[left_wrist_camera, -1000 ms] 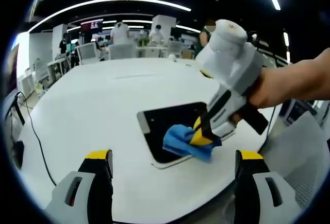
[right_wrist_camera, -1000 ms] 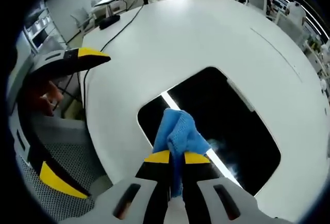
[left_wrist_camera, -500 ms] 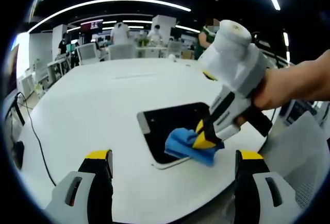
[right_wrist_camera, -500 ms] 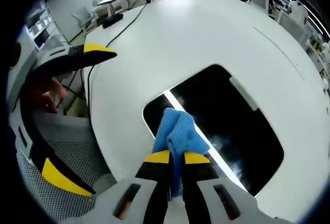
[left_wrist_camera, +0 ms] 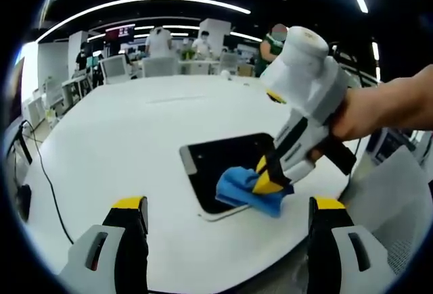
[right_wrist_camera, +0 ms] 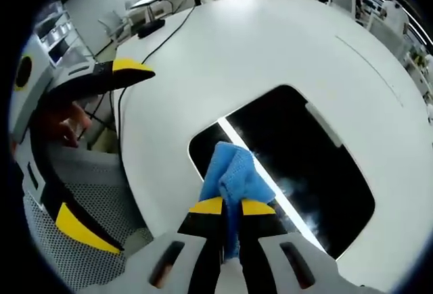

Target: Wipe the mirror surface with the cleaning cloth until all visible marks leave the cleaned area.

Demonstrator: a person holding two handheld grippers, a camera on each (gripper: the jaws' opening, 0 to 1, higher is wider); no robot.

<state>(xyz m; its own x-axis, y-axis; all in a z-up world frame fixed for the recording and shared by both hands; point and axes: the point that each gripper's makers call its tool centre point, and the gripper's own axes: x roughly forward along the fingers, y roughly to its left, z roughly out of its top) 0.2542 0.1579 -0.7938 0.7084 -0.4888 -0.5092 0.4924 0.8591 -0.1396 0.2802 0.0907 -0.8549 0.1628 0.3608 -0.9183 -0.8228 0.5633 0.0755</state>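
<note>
Barely shifted cloth (right_wrist_camera: 232, 176) on mirror (right_wrist_camera: 318, 172), right gripper (right_wrist_camera: 232, 207) jaws clamping it; left gripper (left_wrist_camera: 226, 206) jaws wide.

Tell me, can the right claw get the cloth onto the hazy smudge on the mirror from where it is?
Probably yes. The right claw grips the cloth at the mirror's near edge, and the smudge lies just beside it with nothing between.

Big white round-edged table (left_wrist_camera: 122, 145) carries the lot. Dark rect. mirror (right_wrist_camera: 318, 172) lies flat near its edge, w/ blue cloth (right_wrist_camera: 231, 178) pressed on the mirror's near corner. Black cable (left_wrist_camera: 46, 179) trails across table's far side.
</note>
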